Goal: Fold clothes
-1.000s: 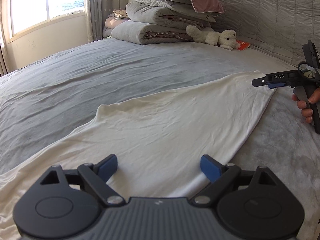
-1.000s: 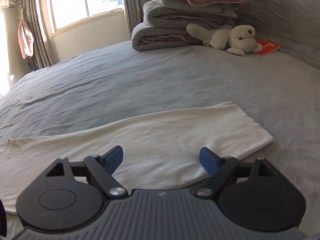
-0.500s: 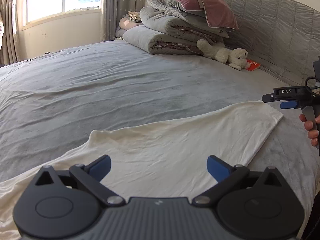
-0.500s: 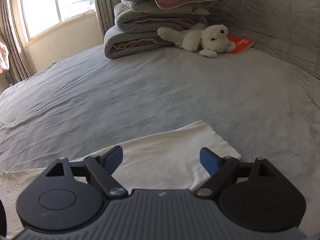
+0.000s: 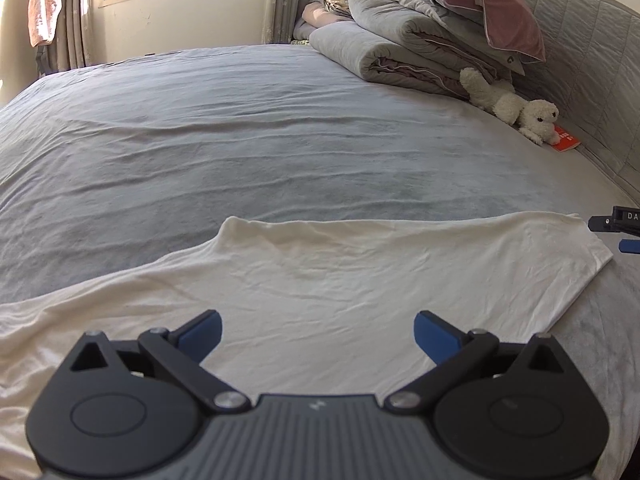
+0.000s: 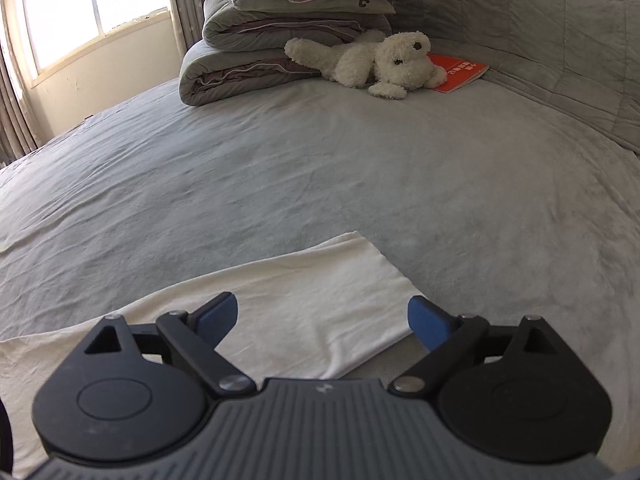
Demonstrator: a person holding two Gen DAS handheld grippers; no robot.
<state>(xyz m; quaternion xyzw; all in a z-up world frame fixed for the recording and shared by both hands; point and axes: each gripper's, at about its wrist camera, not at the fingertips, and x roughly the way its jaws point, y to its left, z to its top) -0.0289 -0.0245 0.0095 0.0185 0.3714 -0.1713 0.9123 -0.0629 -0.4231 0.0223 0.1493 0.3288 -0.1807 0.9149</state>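
Note:
A cream-white garment (image 5: 320, 280) lies flat on the grey bed, folded into a long band; its right end (image 6: 320, 300) shows in the right wrist view. My left gripper (image 5: 318, 334) hovers over the middle of the cloth, jaws wide open, nothing between the blue pads. My right gripper (image 6: 322, 324) hangs above the garment's right end, its jaws opening with nothing pinched between them. In the left wrist view the right gripper's tip (image 5: 624, 232) shows at the right edge, just off the cloth's corner.
The grey bed sheet (image 5: 240, 140) stretches wide beyond the garment. A stack of folded duvets and pillows (image 5: 420, 40), a white plush dog (image 6: 376, 62) and an orange book (image 6: 460, 72) lie by the quilted headboard. Window and curtains stand at the far left.
Both grippers lifted and drew back from the cloth. The left one rolled level and opened wider. The right one's view swung right, toward the garment's end, and its jaws spread a little.

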